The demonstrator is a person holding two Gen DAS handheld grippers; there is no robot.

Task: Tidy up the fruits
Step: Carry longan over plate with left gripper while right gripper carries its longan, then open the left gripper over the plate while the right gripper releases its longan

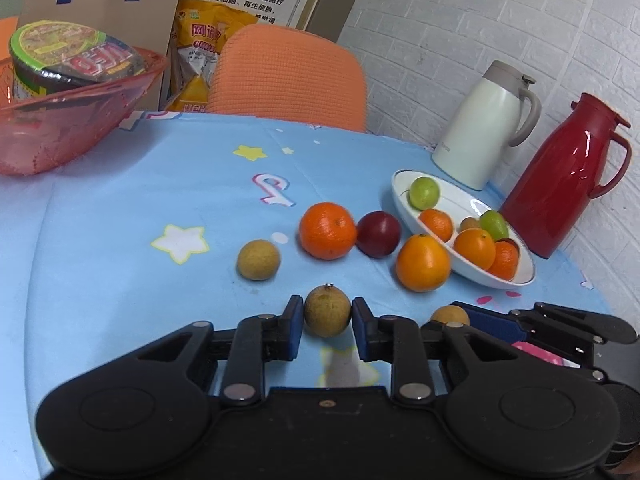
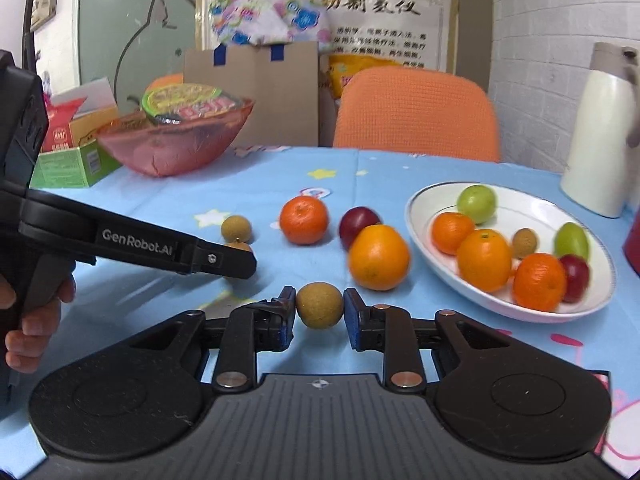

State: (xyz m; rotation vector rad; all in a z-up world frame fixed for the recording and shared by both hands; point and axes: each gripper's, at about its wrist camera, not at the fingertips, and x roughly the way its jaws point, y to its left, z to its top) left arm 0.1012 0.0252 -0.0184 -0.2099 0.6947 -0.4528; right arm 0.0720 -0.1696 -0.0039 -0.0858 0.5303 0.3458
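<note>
A: L side?

B: Left gripper [image 1: 328, 322] straddles the left longan [image 1: 327, 311], which sits on the cloth [image 1: 120, 220]. The pads look flush w/ both sides, but can't tell if they actually squeeze it.

A: R side?

B: Right gripper [image 2: 319, 312] is clamped on the right longan [image 2: 319, 306], jaws closed in tight on it, pads on both sides. It's just beside the left gripper, on that one's right.

A: Other fruit?

B: Loose on the cloth: third longan [image 1: 258, 260] at far left, then tangerine [image 1: 328, 231], w/ plum [image 1: 378, 234] touching it, then orange [image 1: 423, 263] right against the plate [image 2: 500, 309].

A: Plate?

B: Already has 2 green fruits, 3 orange ones, 1 longan and 1 plum. It's near the table's right end, in front of the jugs.

A: Hands?

B: One hand [image 2: 28, 320] on the left gripper's grip, seen from the right cam. The other isn't in view.
</note>
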